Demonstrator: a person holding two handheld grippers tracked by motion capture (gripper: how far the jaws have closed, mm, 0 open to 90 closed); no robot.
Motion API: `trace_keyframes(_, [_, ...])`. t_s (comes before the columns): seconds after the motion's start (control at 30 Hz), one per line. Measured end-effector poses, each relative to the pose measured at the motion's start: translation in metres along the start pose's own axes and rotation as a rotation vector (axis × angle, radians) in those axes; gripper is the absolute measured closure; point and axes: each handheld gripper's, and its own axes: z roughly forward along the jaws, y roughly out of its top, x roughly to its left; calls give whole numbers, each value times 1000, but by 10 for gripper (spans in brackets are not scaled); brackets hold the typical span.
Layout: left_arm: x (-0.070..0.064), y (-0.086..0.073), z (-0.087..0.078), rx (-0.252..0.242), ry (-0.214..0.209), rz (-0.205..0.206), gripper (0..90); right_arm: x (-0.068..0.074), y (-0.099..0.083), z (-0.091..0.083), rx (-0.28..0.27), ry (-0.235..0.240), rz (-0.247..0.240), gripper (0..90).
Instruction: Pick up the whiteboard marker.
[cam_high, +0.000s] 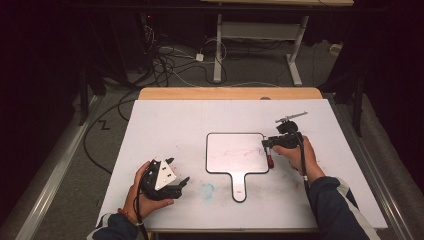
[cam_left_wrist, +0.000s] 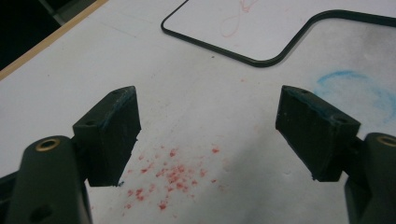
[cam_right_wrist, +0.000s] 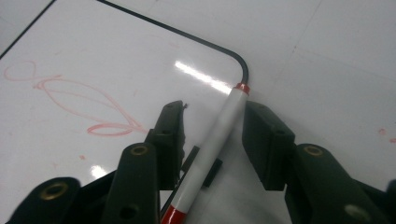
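Right gripper view, your right gripper (cam_right_wrist: 212, 128) jaws loosely bracketing a red-capped marker (cam_right_wrist: 215, 140) over the handled whiteboard (cam_right_wrist: 93, 60), your left gripper (cam_left_wrist: 208, 135) jaws spread above the desk (cam_left_wrist: 196, 102).

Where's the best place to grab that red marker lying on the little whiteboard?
Grip the marker on its white barrel, mid-length. It lies flat across the whiteboard's corner, so come from above with one jaw on each long side. The right tool already straddles it this way, jaws apart, not closed yet.
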Motion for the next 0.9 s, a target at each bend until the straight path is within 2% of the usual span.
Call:
trace_keyframes(0.2, [-1, 0, 1, 6, -8, 5, 209, -3, 2, 7, 51, 1, 17, 688])
trace_keyframes(0.3, [-1, 0, 2, 9, -9, 8, 209, -5, 2, 9, 51, 28, 33, 719])
trace_keyframes(0.43, [-2, 0, 3, 16, -15, 10, 209, -4, 3, 10, 53, 47, 21, 755])
trace_keyframes(0.53, [-2, 0, 4, 20, -17, 12, 209, -1, 3, 10, 52, 26, 14, 790])
trace_keyframes(0.6, [-2, 0, 4, 21, -19, 13, 209, -1, 3, 8, 41, 9, 9, 812])
trace_keyframes(0.8, [-1, 1, 5, 25, -31, -3, 209, -1, 1, 4, 14, 26, 4, 814])
trace_keyframes(0.9, [1, 4, 4, 2, -53, -45, 209, 2, 0, -5, -49, 38, 5, 814])
